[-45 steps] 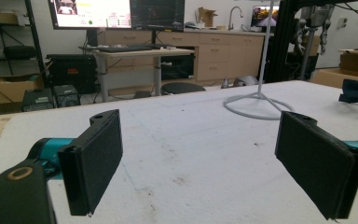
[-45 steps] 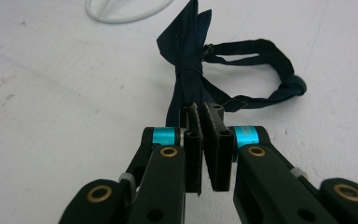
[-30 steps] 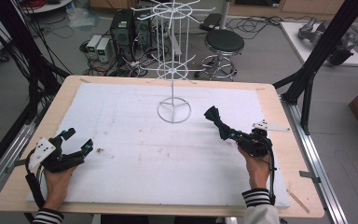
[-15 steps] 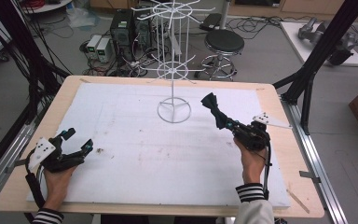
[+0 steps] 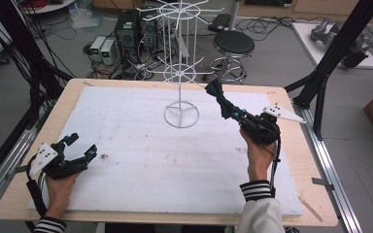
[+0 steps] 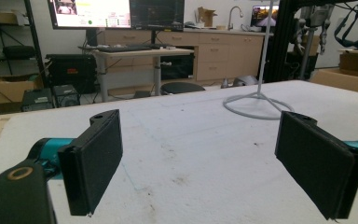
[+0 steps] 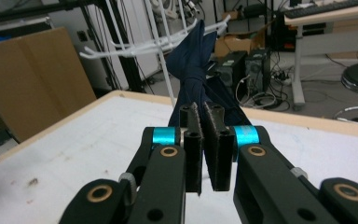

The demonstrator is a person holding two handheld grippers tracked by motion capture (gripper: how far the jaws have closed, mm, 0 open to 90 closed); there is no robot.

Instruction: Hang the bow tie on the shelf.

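Right gripper [image 5: 229, 110] raised over the white foam-covered table [image 5: 126, 160], jaws clamped on a dark navy fabric bow tie [image 7: 196, 60]; tie held aloft just beside the white wire rotating display rack [image 5: 180, 73]; left gripper [image 5: 80, 145] resting near the table's left edge, jaws wide apart, empty; tie judged light, soft, floppy; best pinched at its knot.

A dark navy bow tie [image 5: 219, 99] is pinched in the right hand-held gripper [image 5: 233, 112], raised above the counter [image 5: 126, 145] beside the white wire rack [image 5: 180, 73], its bunched cloth pointing at the rack's arms.
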